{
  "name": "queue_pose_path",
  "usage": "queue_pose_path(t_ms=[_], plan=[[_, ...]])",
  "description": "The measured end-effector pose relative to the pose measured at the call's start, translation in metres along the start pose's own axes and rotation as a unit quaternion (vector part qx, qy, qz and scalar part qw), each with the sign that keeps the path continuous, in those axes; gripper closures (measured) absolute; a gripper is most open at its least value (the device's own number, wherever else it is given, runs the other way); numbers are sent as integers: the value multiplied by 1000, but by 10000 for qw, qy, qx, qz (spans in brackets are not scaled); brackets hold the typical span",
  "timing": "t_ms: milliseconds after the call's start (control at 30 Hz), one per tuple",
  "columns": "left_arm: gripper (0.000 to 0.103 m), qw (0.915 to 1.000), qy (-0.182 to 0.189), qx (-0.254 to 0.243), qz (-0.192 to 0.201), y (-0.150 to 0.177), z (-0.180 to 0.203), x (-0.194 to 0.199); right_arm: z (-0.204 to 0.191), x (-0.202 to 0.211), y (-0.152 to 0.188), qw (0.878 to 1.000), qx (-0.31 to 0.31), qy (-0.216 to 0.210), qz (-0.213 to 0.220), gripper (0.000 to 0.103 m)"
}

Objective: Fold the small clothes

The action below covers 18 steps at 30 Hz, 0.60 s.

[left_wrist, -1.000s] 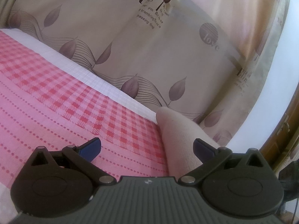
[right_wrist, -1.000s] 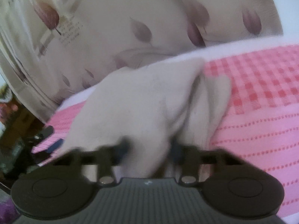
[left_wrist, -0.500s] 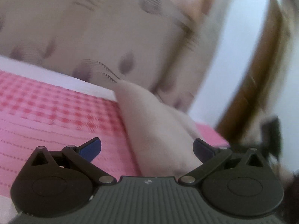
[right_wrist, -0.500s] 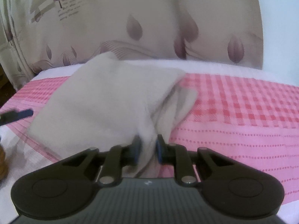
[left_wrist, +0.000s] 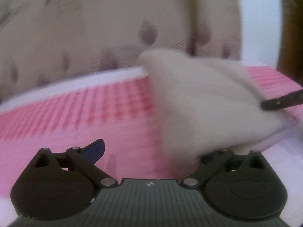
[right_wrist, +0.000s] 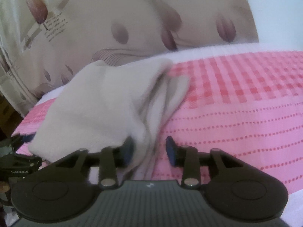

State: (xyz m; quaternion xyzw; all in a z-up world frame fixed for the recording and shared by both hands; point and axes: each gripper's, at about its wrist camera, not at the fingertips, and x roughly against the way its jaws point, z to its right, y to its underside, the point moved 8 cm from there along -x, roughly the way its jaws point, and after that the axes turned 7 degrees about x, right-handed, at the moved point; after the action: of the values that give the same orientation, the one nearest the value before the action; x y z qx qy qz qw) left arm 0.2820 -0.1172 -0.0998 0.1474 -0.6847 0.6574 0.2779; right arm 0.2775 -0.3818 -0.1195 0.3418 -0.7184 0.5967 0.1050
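A small beige garment point(right_wrist: 106, 104) lies bunched on the pink checked bedsheet point(right_wrist: 236, 113). In the right wrist view my right gripper point(right_wrist: 149, 149) is open, its jaws apart; a fold of the garment hangs between them and drapes over the left fingertip point(right_wrist: 128, 149). In the blurred left wrist view the garment point(left_wrist: 198, 102) fills the right half. My left gripper point(left_wrist: 153, 151) is open; the garment's near corner covers its right fingertip. The right gripper's finger shows at the far right point(left_wrist: 280, 102).
A beige curtain with leaf print point(right_wrist: 132, 19) hangs behind the bed. The bed's white edge point(right_wrist: 227, 49) runs along the back. The left gripper's body shows at the lower left of the right wrist view point(right_wrist: 17, 162). Dark wooden furniture point(left_wrist: 289, 28) stands at the right.
My right gripper was shut on the garment and has opened, letting go of it. My left gripper swung right and closer, so the garment now reaches its right finger.
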Motion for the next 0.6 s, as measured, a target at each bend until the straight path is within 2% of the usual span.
queue_pose_path(t_ms=[100, 167, 200, 233, 267, 333, 400, 500, 567, 600], plan=[[0, 9990, -54, 431, -106, 15, -31, 18, -3, -2, 0, 9999, 139, 59, -7, 65], [9, 9975, -414, 568, -103, 20, -50, 24, -3, -3, -1, 9999, 134, 45, 8, 65], [9, 9961, -475, 735, -88, 20, -61, 27, -2, -2, -1, 9999, 117, 32, 5, 65], [10, 9949, -343, 938, -125, 19, -69, 29, -2, -2, -1, 9999, 119, 31, 1, 65], [10, 9917, -47, 1282, -53, 17, -76, 36, -3, -2, -1, 9999, 118, 39, -2, 65], [7, 9856, 265, 1633, 343, 3, -81, 50, -4, -2, -2, 9999, 120, 48, -19, 64], [3, 9790, 889, 1684, 734, -22, -70, 58, -4, -2, -2, 9999, 102, 41, -20, 63], [5, 9722, 1544, 1475, 964, -50, -41, 48, -2, -1, -1, 10000, 49, -12, -4, 63], [17, 9688, 1868, 1212, 1086, -60, -19, 34, -3, 0, -1, 10000, 23, -26, 10, 61], [29, 9671, 2042, 1075, 1073, -62, -9, 25, -3, 2, -1, 10000, 0, -66, 36, 61]])
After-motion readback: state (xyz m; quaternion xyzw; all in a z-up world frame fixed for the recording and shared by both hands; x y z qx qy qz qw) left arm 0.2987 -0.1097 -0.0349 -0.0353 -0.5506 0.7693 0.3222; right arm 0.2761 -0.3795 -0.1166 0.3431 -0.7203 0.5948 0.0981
